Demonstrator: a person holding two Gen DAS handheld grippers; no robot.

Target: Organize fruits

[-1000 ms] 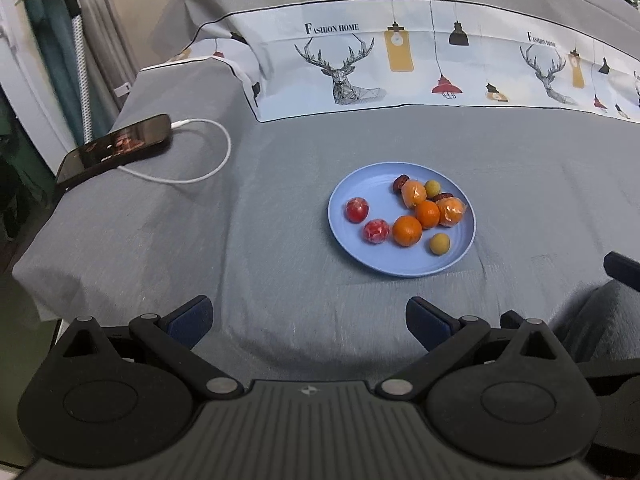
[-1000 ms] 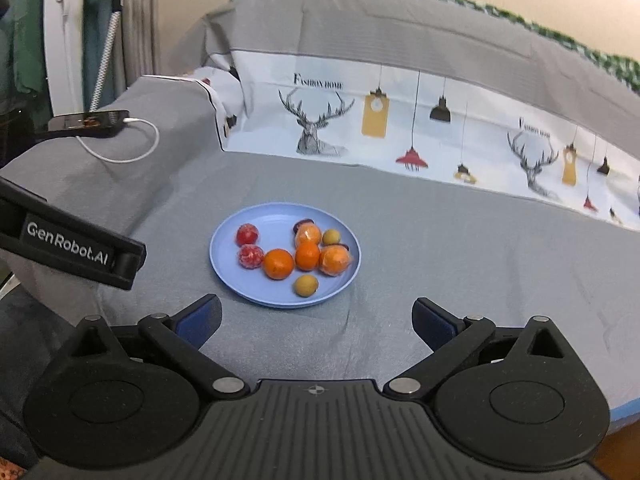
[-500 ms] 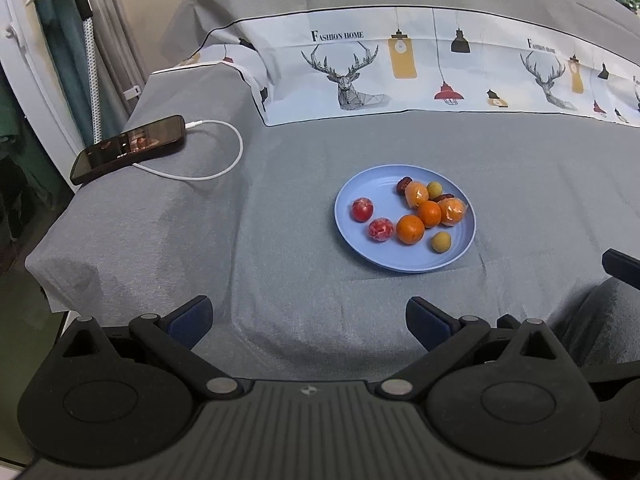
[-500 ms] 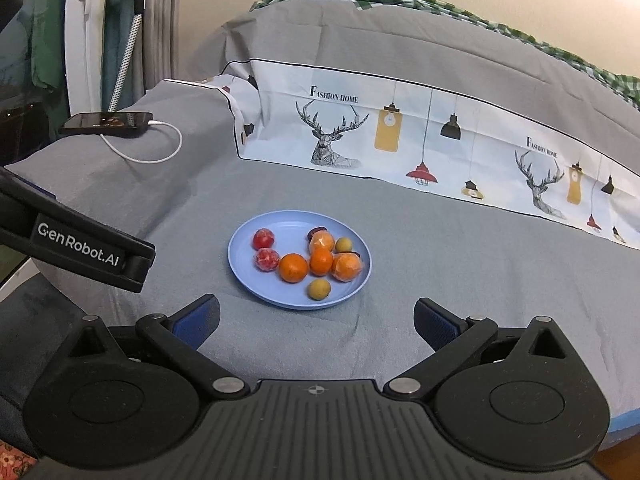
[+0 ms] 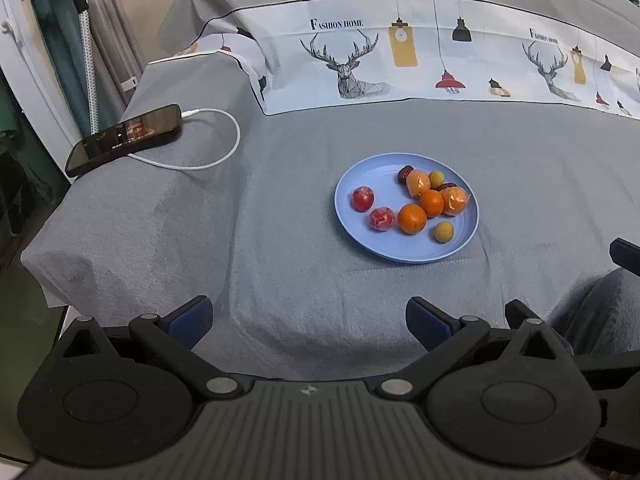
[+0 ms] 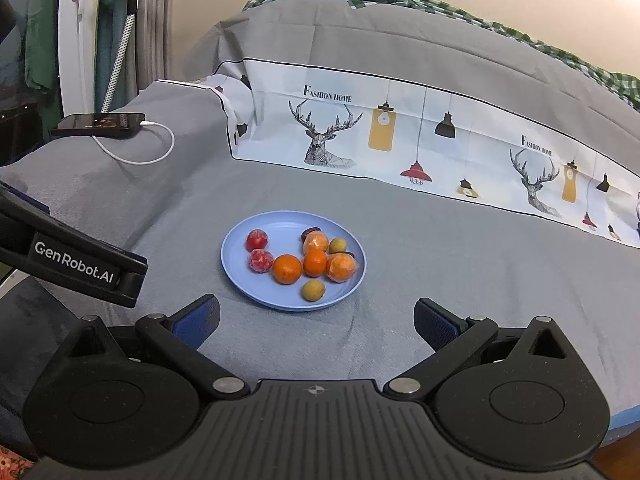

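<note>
Fruit crowded on one plate as both hand-held grippers waited, empty, above a soft bed

Both the left hand-held gripper (image 5: 308, 320) and the right hand-held gripper (image 6: 316, 320) hung with jaws spread wide and nothing between them, well short of the blue plate (image 6: 240, 276) on the grey bedspread (image 5: 280, 272). Two wrapped red fruits (image 6: 257, 240) lay at the plate's 9 o'clock; oranges (image 6: 287, 269), two wrapped, huddled touching from centre to 3 o'clock, with a yellow-green fruit (image 6: 313, 290) alone at 6 o'clock. Round fruit looked liable to roll when a neighbour was pinched, plastic wrap could slip in the jaws, and the yielding bed might tip the plate. A phone (image 5: 122, 140) and its cable (image 5: 216, 152) lay well apart at 10 o'clock.
</note>
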